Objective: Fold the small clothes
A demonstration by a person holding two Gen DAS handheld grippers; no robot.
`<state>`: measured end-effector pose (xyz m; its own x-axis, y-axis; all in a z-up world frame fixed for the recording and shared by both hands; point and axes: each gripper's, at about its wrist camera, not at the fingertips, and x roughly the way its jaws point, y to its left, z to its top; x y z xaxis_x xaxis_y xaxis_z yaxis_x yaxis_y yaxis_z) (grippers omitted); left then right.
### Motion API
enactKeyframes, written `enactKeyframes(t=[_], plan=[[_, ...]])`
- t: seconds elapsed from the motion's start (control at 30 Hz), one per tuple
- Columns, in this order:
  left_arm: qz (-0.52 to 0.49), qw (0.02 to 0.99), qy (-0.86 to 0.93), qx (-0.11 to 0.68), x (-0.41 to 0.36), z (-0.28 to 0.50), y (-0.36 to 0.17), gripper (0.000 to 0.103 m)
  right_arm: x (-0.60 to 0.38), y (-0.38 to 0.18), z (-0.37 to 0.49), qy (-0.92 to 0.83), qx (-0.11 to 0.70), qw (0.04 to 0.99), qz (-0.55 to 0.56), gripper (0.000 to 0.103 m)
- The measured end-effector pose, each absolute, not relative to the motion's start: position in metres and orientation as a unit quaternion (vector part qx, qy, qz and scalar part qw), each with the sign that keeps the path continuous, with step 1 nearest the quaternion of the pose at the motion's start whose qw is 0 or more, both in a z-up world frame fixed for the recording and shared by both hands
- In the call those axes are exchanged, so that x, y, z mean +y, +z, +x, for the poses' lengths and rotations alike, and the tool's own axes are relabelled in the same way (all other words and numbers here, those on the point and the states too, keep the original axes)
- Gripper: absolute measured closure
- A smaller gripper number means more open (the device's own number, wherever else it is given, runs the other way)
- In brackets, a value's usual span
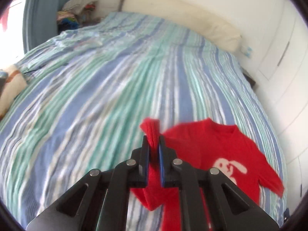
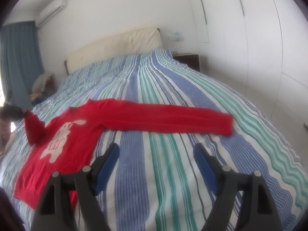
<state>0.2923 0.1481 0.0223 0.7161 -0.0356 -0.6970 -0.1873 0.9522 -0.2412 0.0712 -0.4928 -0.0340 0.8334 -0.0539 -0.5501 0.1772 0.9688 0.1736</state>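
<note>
Sleeve (image 1: 152,132) clamped in left gripper (image 1: 153,144) should fold across sweater (image 2: 63,134); right gripper (image 2: 156,154) gapes empty above bed (image 2: 173,88).

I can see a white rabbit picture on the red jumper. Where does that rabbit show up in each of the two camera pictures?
Left wrist view: the rabbit sits low on the right, just right of the left gripper, whose jaws pinch a sleeve.
Right wrist view: the rabbit lies left of centre on the jumper, beyond the open right gripper.
Shared landmark: the cream headboard at the far end of the bed.
</note>
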Motion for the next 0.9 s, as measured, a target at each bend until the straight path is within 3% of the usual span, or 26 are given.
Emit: enactKeyframes(t=[0.2,0.33,0.4,0.43,0.5,0.57,0.83,0.9], plan=[[-0.233,0.873,0.195,0.381,0.275,0.261,-0.031,0.095,-0.487,-0.036,0.075,-0.056,0.287,0.951,0.101,0.025],[-0.267,0.853,0.21,0.396,0.305,0.247,-0.073,0.095,-0.477,-0.04,0.08,-0.049,0.3,0.949,0.085,0.025],[-0.294,0.846,0.189,0.402,0.317,0.245,-0.087,0.09,-0.472,-0.043,0.083,-0.046,0.308,0.947,0.077,0.025],[-0.312,0.84,0.179,0.405,0.323,0.243,-0.094,0.08,-0.469,-0.045,0.084,-0.044,0.312,0.946,0.073,0.025],[-0.35,0.831,0.164,0.401,0.335,0.236,-0.104,0.049,-0.465,-0.047,0.085,-0.042,0.317,0.945,0.065,0.025],[-0.372,0.829,0.156,0.387,0.344,0.229,-0.11,0.041,-0.461,-0.048,0.086,-0.043,0.318,0.945,0.055,0.025],[-0.331,0.838,0.114,0.419,0.341,0.239,-0.119,0.041,-0.458,-0.053,0.09,-0.046,0.327,0.943,0.051,0.025],[-0.335,0.834,0.105,0.426,0.345,0.241,-0.124,0.048,-0.459,-0.053,0.089,-0.047,0.327,0.942,0.051,0.025]])
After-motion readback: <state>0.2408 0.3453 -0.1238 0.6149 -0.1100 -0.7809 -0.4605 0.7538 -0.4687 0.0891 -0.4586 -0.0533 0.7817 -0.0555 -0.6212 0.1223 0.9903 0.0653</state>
